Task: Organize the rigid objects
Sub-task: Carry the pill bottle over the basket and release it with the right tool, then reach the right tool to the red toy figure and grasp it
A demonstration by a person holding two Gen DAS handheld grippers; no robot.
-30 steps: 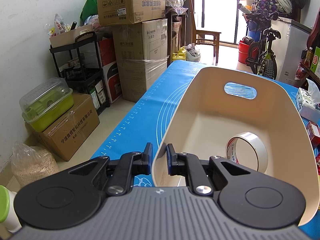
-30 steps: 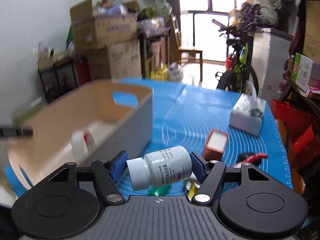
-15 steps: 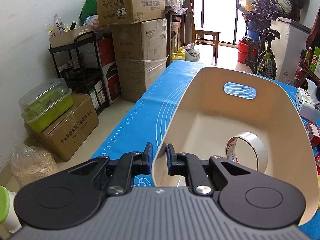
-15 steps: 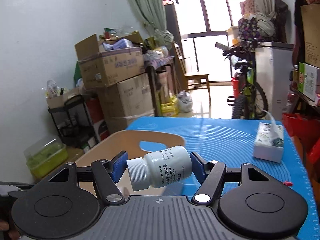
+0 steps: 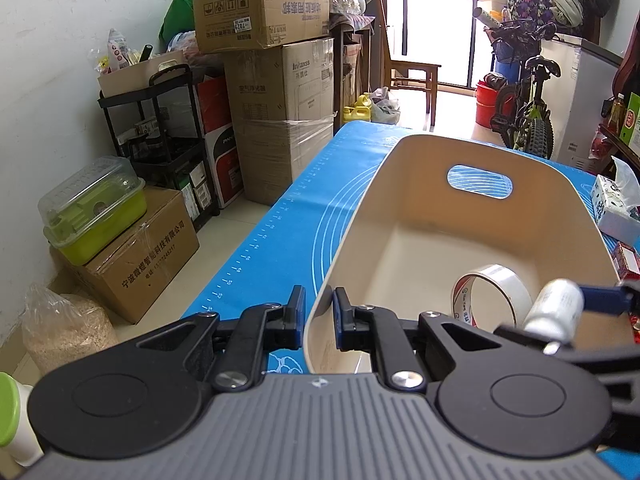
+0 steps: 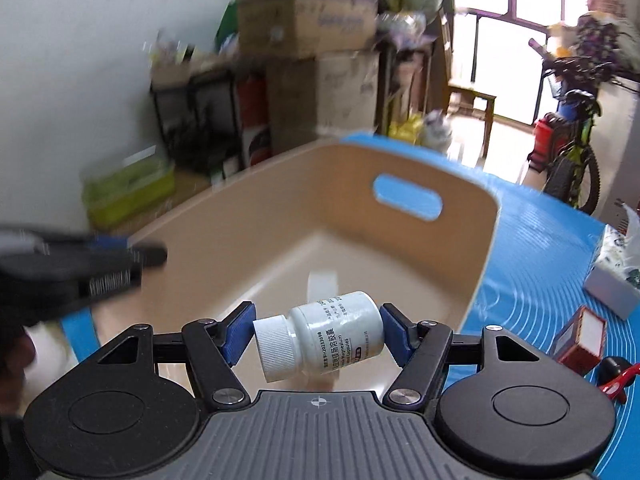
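Pill bottle (image 6: 326, 334) is hanging sideways over the near end of the beige bin (image 5: 520, 168), clamped cap-to-base between the right gripper's (image 6: 316, 336) fingers. Only a tape roll (image 5: 494, 294) is lying inside the bin so far, while a small red box (image 6: 582, 338), a tissue pack (image 6: 618, 276) and a red tool (image 6: 618, 374) are waiting on the blue tabletop (image 5: 288, 232). The left gripper's (image 5: 318, 322) fingers are pinching the bin's near rim, nearly together.

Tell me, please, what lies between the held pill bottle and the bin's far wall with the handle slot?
Only the tape roll, standing on the bin floor beyond the pill bottle; the remaining floor is bare. The left wrist view shows it best.
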